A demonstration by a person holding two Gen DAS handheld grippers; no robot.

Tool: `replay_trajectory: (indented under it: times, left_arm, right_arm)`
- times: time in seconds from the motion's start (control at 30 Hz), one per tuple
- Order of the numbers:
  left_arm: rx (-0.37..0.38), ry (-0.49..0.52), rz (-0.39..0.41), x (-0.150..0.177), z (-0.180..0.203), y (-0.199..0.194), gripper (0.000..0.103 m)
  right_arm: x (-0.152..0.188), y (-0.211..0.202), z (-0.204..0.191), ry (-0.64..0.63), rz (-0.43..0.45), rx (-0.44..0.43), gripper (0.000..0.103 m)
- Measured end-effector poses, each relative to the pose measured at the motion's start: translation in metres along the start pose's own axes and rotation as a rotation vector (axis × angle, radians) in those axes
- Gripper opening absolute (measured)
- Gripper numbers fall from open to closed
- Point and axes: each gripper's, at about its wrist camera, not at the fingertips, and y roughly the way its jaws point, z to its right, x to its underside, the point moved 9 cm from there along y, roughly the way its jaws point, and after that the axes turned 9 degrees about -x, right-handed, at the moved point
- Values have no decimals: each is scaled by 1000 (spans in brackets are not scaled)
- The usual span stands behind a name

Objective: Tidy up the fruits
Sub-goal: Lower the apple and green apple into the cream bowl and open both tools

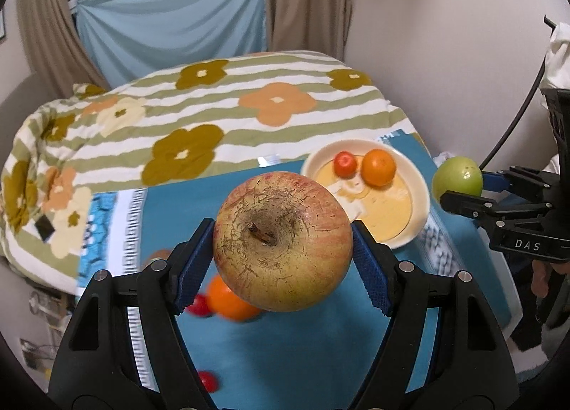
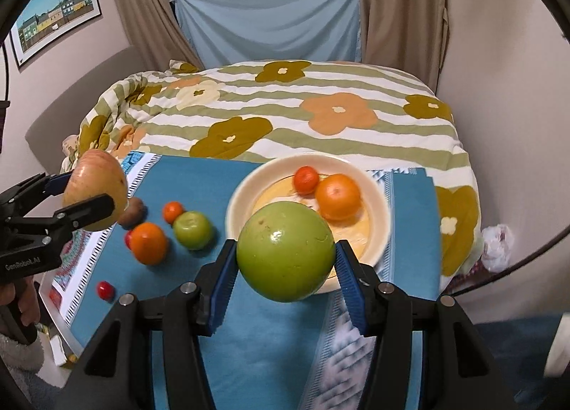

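My left gripper point(image 1: 283, 249) is shut on a red-yellow apple point(image 1: 283, 240), held above the blue cloth; it also shows in the right wrist view point(image 2: 96, 194). My right gripper point(image 2: 285, 264) is shut on a green apple point(image 2: 286, 251), held just in front of the cream plate point(image 2: 377, 203); the green apple also shows in the left wrist view point(image 1: 457, 176). The plate holds an orange point(image 2: 338, 196) and a small tomato point(image 2: 306, 180). On the cloth lie a green fruit point(image 2: 193, 230), an orange point(image 2: 149, 243), a small orange fruit point(image 2: 172, 211), a kiwi point(image 2: 133, 214) and a cherry tomato point(image 2: 105, 290).
The blue cloth point(image 2: 256, 338) covers a small table against a bed with a flowered, striped quilt point(image 2: 285, 114). Curtains and a light blue sheet hang behind. A wall stands close on the right. The plate also shows in the left wrist view point(image 1: 420, 189).
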Motion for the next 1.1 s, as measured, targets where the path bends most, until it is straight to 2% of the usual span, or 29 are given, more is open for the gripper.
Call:
replay_trajectory:
  times: [0.3,0.67,0.8,1.03,1.07,1.1]
  left_arm:
    - [10,-24,-55,-4,68,56,80]
    - [-1,38,-163,9,113,115,80]
    - [-17,85,-176,11,125,126,80]
    - [5,55,-224,16,126,126,80]
    - [-5,65,-229,17,126,126,81]
    - [-14,69,-211,15,125,121,87]
  right_arm:
    - [1,15,50,-36,-35,-55,50]
    - [2,34,87,-25,-71,-98,50]
    - [0,38,96,-19,-71,-107,50]
    - [-8,37,103,-17,-58,-119,50]
    - [-9,36,103,-17,-54,-121,50]
    - [-10,35,104,-17,-52,-122,50]
